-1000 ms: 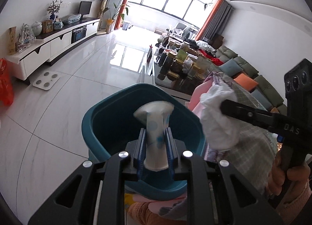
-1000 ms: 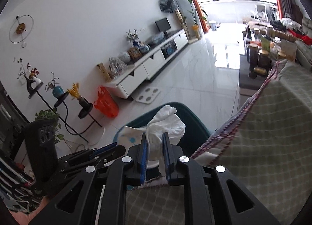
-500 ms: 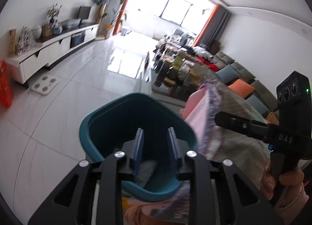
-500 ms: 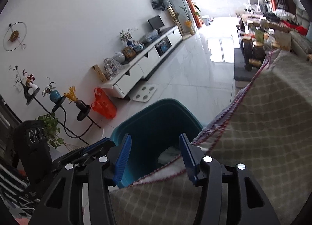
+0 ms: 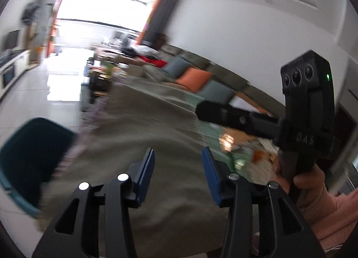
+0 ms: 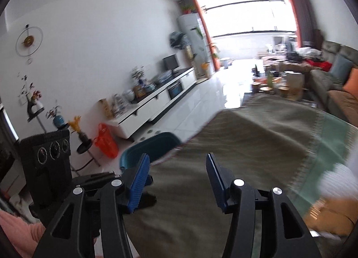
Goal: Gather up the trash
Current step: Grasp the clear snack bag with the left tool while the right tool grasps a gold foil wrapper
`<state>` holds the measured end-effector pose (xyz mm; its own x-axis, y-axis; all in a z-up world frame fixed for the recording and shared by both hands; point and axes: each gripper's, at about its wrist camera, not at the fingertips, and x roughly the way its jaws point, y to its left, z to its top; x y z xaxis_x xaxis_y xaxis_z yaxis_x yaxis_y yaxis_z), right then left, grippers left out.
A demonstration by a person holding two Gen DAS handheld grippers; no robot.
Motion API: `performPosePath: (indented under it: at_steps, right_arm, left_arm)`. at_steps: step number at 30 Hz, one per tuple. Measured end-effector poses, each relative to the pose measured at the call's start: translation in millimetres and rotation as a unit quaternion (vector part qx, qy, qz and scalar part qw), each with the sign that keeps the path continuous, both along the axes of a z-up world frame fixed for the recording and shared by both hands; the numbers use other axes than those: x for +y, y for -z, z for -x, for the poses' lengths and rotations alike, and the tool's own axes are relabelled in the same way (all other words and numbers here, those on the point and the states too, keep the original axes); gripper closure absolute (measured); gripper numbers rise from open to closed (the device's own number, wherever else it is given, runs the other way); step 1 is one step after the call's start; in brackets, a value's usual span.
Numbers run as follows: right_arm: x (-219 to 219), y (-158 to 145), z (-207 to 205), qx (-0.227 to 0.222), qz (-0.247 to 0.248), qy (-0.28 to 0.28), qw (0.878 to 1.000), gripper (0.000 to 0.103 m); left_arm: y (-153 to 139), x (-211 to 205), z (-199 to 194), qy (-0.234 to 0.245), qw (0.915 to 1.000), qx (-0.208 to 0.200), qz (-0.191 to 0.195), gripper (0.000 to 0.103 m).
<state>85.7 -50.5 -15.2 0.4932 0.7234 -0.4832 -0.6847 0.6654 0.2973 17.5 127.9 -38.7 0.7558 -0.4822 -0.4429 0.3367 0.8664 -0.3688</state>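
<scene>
The teal trash bin [image 5: 29,153] stands on the floor at the left, by the corner of the table; its inside is dark and blurred. My left gripper [image 5: 177,168] hangs over the grey-green tablecloth [image 5: 156,123], its jaws opening with nothing between them. My right gripper [image 6: 176,173] is open and empty over the same cloth, with the bin [image 6: 152,148] just beyond its left finger. Blurred scraps of trash [image 5: 246,153] lie on the table to the right, below the right gripper's body [image 5: 306,101], which a hand holds.
A sofa with orange and grey cushions [image 6: 340,83] runs along the right wall. A white TV cabinet [image 6: 156,103], an orange bag [image 6: 105,139] and a plant stand line the left wall. A low table with jars [image 6: 275,83] stands beyond the cloth.
Both grippers let go of their trash over the bin: the left a white and blue wrapper, the right a white tissue. Both opened and swung right, over the table.
</scene>
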Motion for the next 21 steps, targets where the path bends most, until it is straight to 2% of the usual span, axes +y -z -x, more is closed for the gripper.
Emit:
performPosePath:
  at_steps: [7,14,17,21]
  right_arm:
    - [-85,2,16,-0.011,0.0,0.103,0.995,0.049]
    - [-151,14,30,-0.01,0.005,0.202,0.979,0.049]
    - [-186,20,36,-0.003,0.009,0.254,0.967,0.048]
    - [-238,27,50,0.003,0.023,0.337,0.941,0.043]
  left_arm:
    - [21,-66,-14,0.094,0.9952,0.027,-0.004,0.049]
    - [35,-103,-29,0.126,0.9905,0.051,-0.019,0.04]
    - [41,-116,-39,0.131,0.989,0.066,-0.02,0.04]
    - [46,-127,-51,0.133,0.9873,0.083,-0.025,0.041]
